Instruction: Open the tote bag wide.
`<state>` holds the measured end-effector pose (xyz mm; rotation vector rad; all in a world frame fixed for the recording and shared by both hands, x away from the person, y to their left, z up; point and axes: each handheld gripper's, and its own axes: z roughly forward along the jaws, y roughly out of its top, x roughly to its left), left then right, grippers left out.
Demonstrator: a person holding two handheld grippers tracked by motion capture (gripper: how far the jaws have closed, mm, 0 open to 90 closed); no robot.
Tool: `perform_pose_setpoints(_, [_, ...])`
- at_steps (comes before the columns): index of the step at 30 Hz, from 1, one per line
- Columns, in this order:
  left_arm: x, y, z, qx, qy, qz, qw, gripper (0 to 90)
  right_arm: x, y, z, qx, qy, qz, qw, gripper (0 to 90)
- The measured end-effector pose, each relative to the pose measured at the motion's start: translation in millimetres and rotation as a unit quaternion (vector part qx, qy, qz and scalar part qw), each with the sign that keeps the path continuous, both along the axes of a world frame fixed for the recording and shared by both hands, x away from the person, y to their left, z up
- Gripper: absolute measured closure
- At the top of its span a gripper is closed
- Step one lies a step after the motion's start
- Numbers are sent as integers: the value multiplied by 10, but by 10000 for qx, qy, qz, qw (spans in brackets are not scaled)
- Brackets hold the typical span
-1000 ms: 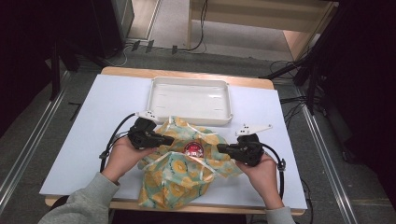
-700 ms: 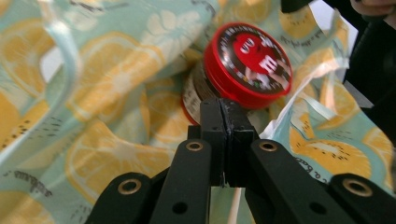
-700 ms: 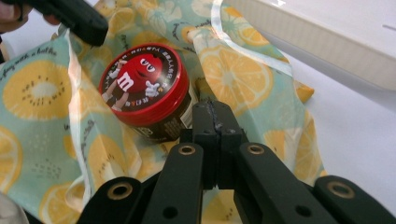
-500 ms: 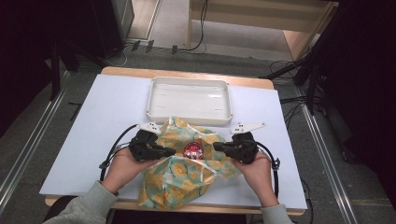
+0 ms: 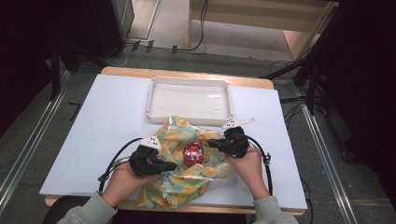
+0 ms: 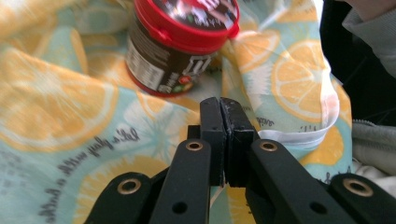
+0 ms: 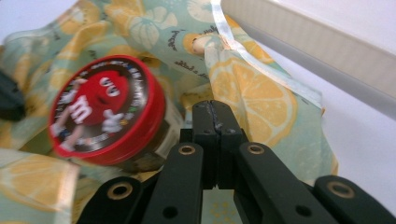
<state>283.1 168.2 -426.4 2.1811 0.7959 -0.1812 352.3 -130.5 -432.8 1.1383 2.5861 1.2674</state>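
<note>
A: Nearest us, the left gripper (image 5: pixel 154 164) sits low over the front of the lemon-print cloth (image 5: pixel 184 186), jaws clenched tight together. From its own camera I can't make out any fabric pinched between them — they look closed on nothing.

B: Same on the other side. The right gripper (image 5: pixel 224 143) has its jaws pressed flat together too, hovering over the cloth's right flank, just beside the jar (image 5: pixel 192 153).

A: And that jar is the centrepiece — a small dark tub with a red lid (image 7: pixel 105 108), standing roughly upright in the middle of the cloth, between the two grippers.

B: How will it all handle, do you reckon?

A: The cloth looks soft and limp. It's rumpled, the edges flop, and it'll sag wherever it isn't held. I'd take it by the white hem (image 6: pixel 299 139) or a corner, where the jaws get a doubled edge to bite.

B: And the jar?

A: Stiff, likely light plastic, with a glossy label — could be slippery. It may tip if the cloth under it gets dragged. Grip it round the body below the lid rim, not across the smooth top.

B: Beyond all that, the white tray (image 5: pixel 188 99) waits at the far side of the table (image 5: pixel 112 107), its near wall just touching the cloth's back corner.

A: Nothing in it that I can see.
</note>
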Motion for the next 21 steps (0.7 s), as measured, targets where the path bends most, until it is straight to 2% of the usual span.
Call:
perform_pose_setpoints(6, [-72,-52,-114,33,118,-126,9998,893,90,22,-88,-87,60,-68,9999,900])
perform_pose_setpoints(9, [-126,-115,-187,169,162,-240,9994,893,135,32,-130,-103,102,-114,9998,900])
perform_pose_setpoints(12, [-159,-145,-236,230,136,-318,9991,893,157,45,-150,-140,75,-147,9998,900])
perform_pose_setpoints(16, [-213,-156,-294,158,-6,-293,9994,894,195,32,-191,-89,61,-241,9997,900])
perform_pose_setpoints(18, [-256,-166,-324,257,-68,-298,9992,894,216,27,-215,-134,22,-323,9994,900])
perform_pose_setpoints(21, [-284,-166,-345,295,-36,-360,9989,894,242,33,-248,-186,0,-383,9991,900])
